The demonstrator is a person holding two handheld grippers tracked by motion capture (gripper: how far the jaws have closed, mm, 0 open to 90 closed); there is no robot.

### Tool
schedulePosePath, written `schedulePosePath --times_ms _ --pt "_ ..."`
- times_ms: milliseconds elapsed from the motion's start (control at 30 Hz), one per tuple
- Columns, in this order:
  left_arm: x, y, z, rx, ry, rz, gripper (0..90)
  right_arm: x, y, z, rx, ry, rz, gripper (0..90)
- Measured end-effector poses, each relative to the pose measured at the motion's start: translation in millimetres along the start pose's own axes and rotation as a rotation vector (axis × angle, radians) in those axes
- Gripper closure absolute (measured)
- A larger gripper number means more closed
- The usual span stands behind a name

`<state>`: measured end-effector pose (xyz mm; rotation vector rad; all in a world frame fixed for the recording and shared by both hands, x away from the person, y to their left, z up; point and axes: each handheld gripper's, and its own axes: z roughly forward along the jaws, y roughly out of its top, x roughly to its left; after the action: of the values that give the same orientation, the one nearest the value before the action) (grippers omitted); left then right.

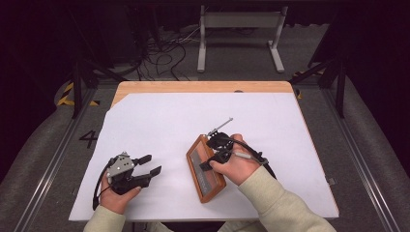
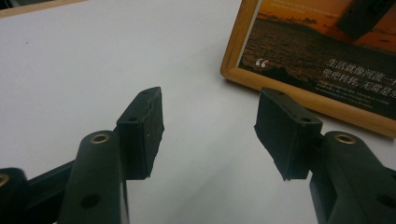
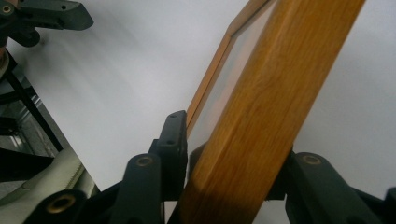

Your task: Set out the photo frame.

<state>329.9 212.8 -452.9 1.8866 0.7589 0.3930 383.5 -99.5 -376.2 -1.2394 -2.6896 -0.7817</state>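
1. Nearest the camera in the high view, two forearms in pale cream sleeves (image 1: 275,203) come in from the bottom edge, each hand holding a black two-jaw tool.
2. The left hand-held gripper (image 1: 149,164) rests low over the white sheet (image 1: 159,121) that covers the table, at the near left, well apart from the frame. Its jaws stand open with nothing between them; in the left gripper view the two black pads (image 2: 142,133) have only bare white sheet in the gap.
3. A grey three-cornered plate (image 1: 121,164) sits on top of the left hand-held gripper, and a black cable (image 1: 99,186) loops from it toward the wrist.
4. The right hand-held gripper (image 1: 212,157) sits just right of centre, gripping a rectangular wooden picture frame (image 1: 205,169) by its long side. In the right gripper view the frame's oak-coloured edge (image 3: 261,107) runs up between the jaws, with a pad (image 3: 173,140) against the glass face on one side and the other jaw against the back.
5. The frame lies on the white sheet, long axis running from near right to far left, its right side lifted in the grip. The left gripper view shows its picture: an orange sunset over dark water, with white lettering (image 2: 355,74).
6. Beyond the right hand, a thin metal rod (image 1: 220,126) juts out over the sheet.
7. Farther on, the light wooden table (image 1: 203,87) edge shows past the sheet.
8. Farthest, a grey metal stand (image 1: 239,29) and tangled dark cables (image 1: 164,53) lie on the floor.
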Motion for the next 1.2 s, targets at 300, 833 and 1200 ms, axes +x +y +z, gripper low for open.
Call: schedulePosePath --times_ms 300,833,1200 --pt "0.4 0.1 -0.8 -0.006 0.0 0.002 41.9 1.5 3.8 -8.4 0.002 0.09 -0.017 72.3" --pt "-1.0 0.8 -0.3 -0.007 0.0 0.005 41.5 6.0 24.4 -61.3 0.067 -0.016 -0.426 72.6" --pt "-0.1 0.3 -0.4 -0.005 0.005 -0.001 41.2 14.1 39.4 -70.0 0.175 -0.061 -0.733 72.8"
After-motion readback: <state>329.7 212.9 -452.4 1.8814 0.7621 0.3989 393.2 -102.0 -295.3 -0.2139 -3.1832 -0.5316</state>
